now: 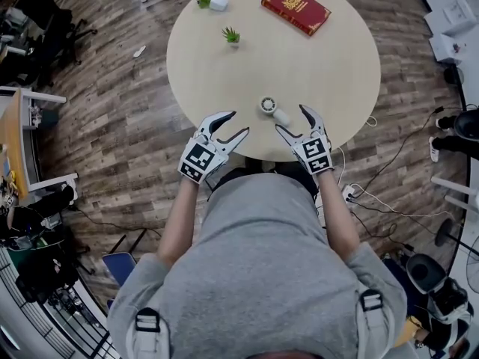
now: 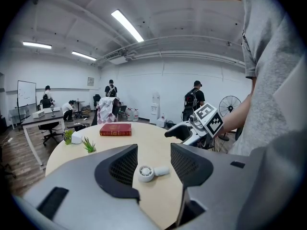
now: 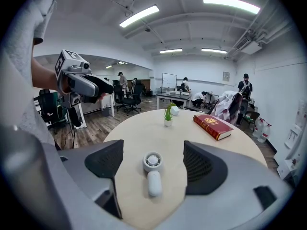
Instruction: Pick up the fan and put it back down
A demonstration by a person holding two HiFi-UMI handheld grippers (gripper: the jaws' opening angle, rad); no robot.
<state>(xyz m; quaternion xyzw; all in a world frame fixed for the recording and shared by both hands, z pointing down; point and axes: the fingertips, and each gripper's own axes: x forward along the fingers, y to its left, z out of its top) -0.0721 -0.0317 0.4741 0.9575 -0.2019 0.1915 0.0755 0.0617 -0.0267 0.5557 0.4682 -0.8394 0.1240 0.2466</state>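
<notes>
Holds the grey left hand-held gripper [image 1: 238, 123] and grey right hand-held gripper [image 1: 290, 118], both open and empty, at the near rim of the round beige desk [image 1: 299, 66], flanking the small white handheld fan [image 1: 272, 108] lying flat there, within either's reach, red hardback book [image 1: 296, 8] far beyond.

"How are the grippers held?"

"The left gripper [image 1: 238, 123] and right gripper [image 1: 290, 118] sit side by side in front of the body, tips angled toward each other. Both pairs of jaws stand wide apart, clamping nothing."

"And the arms?"

"The bare left forearm [image 1: 176, 223] and right forearm [image 1: 338, 215] reach forward. The elbows are probably bent, but they're hidden."
</notes>
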